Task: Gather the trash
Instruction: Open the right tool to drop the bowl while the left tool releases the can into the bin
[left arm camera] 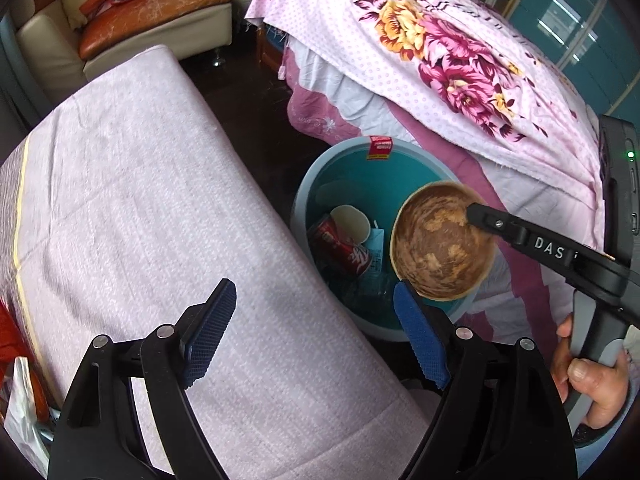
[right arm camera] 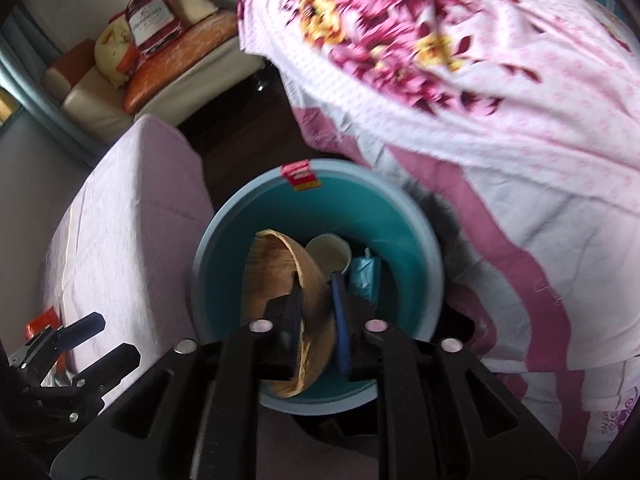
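A brown leaf-patterned disposable bowl (left arm camera: 440, 244) (right arm camera: 280, 280) hangs tilted over the open teal bin (left arm camera: 299, 200) (right arm camera: 208, 248). My right gripper (right arm camera: 316, 280) (left arm camera: 478, 212) has the bowl's wall between its jaws, which stand slightly apart, with a thin gap at the blue pad. Inside the bin lie a red soda can (left arm camera: 340, 246), a paper cup (left arm camera: 352, 222) (right arm camera: 330, 254) and a light blue carton (right arm camera: 364, 276). My left gripper (left arm camera: 312, 288) (right arm camera: 118, 334) is open and empty, hovering over the pink-covered surface just left of the bin.
A pink-clothed table (left arm camera: 140, 200) runs along the bin's left side. Floral bedding (left arm camera: 460, 60) hangs close on the right. A cream and orange sofa (left arm camera: 160, 20) stands at the back. A plastic bag (left arm camera: 20, 412) lies at the lower left. A person's hand (left arm camera: 592, 380) holds the right gripper's handle.
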Tool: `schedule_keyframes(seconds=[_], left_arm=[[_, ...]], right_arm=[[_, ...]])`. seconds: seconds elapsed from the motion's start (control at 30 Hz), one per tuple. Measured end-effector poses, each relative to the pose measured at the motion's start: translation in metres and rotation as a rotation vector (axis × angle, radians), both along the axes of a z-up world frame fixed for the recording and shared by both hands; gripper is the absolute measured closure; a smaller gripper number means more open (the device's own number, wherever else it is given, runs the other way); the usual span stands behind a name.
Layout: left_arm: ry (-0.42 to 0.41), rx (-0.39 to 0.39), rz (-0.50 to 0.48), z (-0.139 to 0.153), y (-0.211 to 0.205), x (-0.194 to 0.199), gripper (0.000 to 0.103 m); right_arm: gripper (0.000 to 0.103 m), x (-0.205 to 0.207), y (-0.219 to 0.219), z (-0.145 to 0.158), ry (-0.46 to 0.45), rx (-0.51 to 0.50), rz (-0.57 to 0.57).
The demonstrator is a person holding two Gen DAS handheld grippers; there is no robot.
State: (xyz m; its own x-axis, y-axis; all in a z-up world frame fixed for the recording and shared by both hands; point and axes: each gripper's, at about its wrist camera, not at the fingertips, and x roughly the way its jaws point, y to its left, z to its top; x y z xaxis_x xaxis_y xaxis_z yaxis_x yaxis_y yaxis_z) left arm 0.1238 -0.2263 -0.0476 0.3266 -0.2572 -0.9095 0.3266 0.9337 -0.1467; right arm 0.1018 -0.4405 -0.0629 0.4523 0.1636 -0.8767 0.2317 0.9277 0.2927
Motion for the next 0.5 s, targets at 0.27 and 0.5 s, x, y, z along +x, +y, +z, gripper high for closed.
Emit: schedule_keyframes(seconds=[0.27,0.5], left_arm=[[0.013,-0.024,0.03,0.001,0.02,-0.006,0.021],[0.02,-0.057,0.067,0.005,0.042,-0.016,0.021]], right_arm=[[0.038,-0.002,0.015,0.009,-0.012,0.002,0.009],[0.028,-0.008,0.018,0.024,-0.013,0.004,-0.008]])
